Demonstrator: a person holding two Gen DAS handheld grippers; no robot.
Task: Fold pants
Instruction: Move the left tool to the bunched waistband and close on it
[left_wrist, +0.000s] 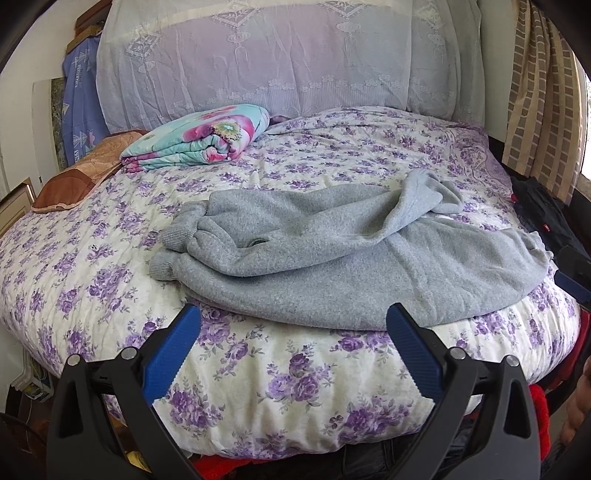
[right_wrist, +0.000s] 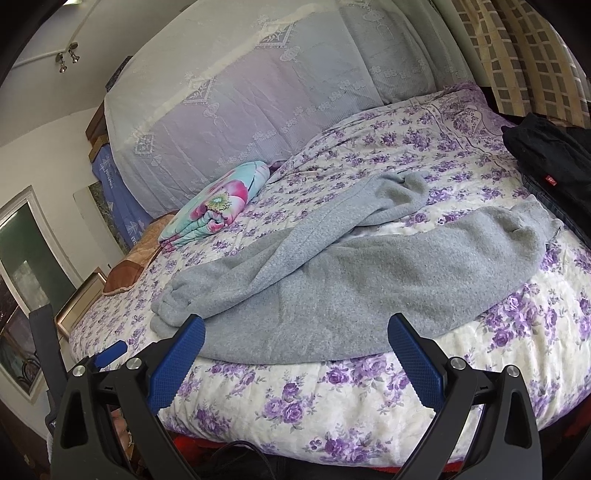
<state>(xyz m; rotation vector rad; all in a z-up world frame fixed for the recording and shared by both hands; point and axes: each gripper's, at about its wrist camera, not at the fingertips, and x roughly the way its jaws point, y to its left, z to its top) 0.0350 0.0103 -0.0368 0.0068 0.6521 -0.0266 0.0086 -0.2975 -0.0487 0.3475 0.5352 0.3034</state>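
Observation:
Grey fleece pants (left_wrist: 332, 254) lie rumpled on the bed near its front edge, ribbed cuffs to the left and waist to the right, one leg twisted over the other. They also show in the right wrist view (right_wrist: 351, 291). My left gripper (left_wrist: 293, 314) is open and empty, just in front of the pants' near edge. My right gripper (right_wrist: 295, 325) is open and empty, hovering at the pants' near edge. The left gripper's blue tip (right_wrist: 110, 350) shows at the lower left of the right wrist view.
The bed has a purple-flowered quilt (left_wrist: 258, 369). A folded floral blanket (left_wrist: 195, 138) and a brown pillow (left_wrist: 77, 177) lie at the back left. Dark clothes (right_wrist: 546, 155) lie at the right edge. A lace-covered headboard (left_wrist: 258, 59) stands behind.

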